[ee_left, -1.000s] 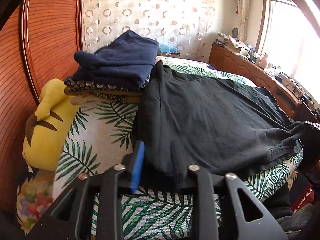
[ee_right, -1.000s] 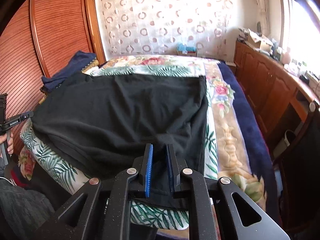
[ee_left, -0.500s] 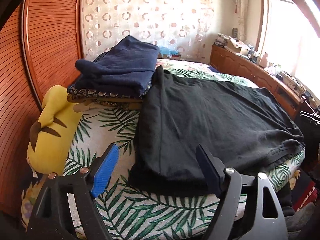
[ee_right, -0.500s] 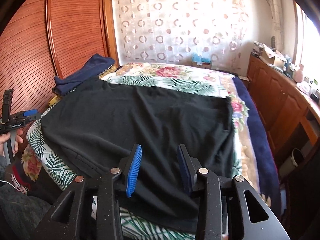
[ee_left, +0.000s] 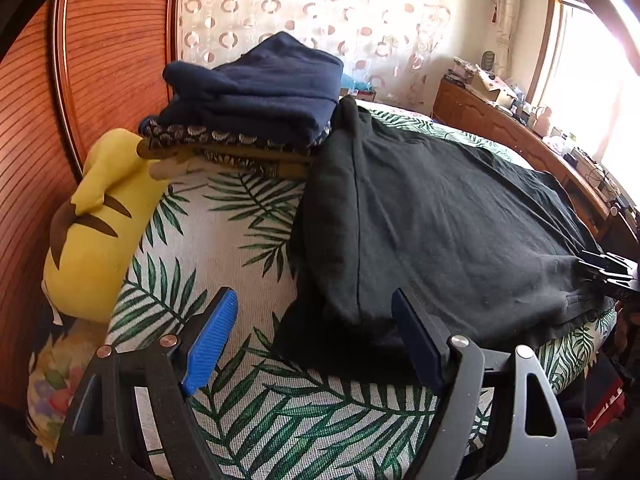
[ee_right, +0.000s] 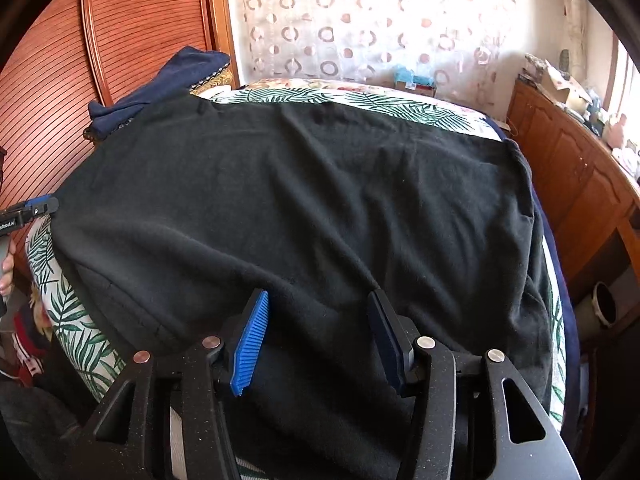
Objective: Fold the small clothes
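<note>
We count one black garment [ee_right: 304,208] spread on the bed beyond both sets of jaws, its near edge between them. One stack of folded clothes [ee_left: 256,96] lies beyond and left of the left jaws, with one navy piece on top and one patterned piece under it. One yellow plush toy [ee_left: 96,232] sits left of them. We count two grippers.
</note>
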